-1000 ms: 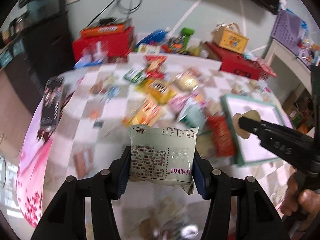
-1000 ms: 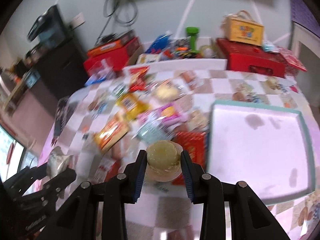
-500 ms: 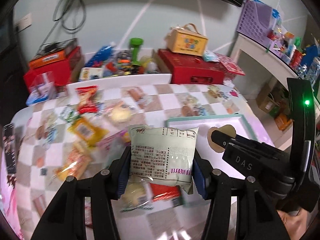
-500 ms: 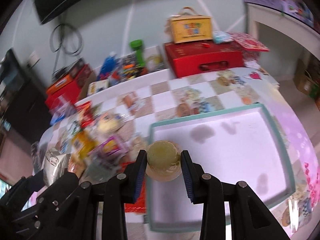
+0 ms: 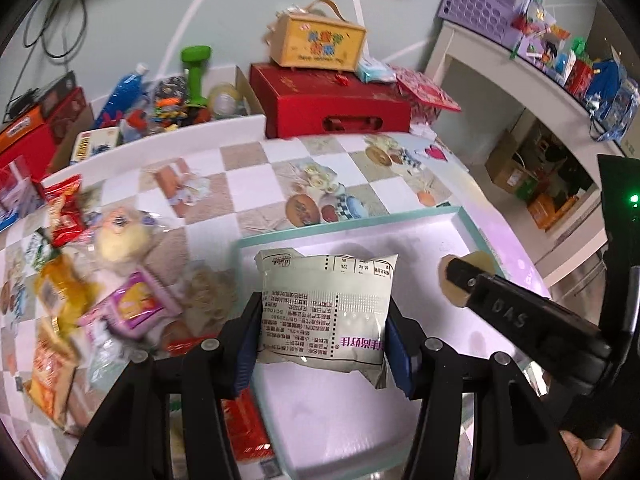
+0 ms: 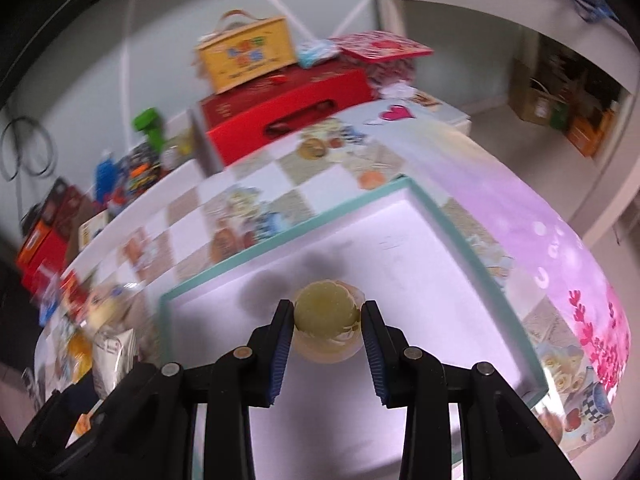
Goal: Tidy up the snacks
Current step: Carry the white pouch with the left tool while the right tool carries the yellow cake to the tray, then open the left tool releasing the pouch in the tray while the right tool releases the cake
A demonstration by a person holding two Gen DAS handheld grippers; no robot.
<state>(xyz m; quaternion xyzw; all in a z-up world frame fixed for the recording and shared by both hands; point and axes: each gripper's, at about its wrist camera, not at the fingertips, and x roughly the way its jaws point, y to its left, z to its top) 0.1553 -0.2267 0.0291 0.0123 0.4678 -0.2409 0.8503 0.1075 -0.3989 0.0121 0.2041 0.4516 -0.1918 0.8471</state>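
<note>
Barely started tbh. The worktop (image 5: 248,184) has its snack pile (image 5: 100,300) heaped along the left edge, and the teal tray (image 5: 460,220) is bare. Left gripper (image 5: 324,328) clamps a pale packet (image 5: 326,308) over the tray's near-left corner; right gripper (image 6: 326,332) pinches a round cake (image 6: 325,316) above the tray's middle.

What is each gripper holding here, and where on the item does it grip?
The left gripper clamps a pale printed snack packet by its two side edges. The right gripper squeezes a round yellowish pastry across its sides.
</note>
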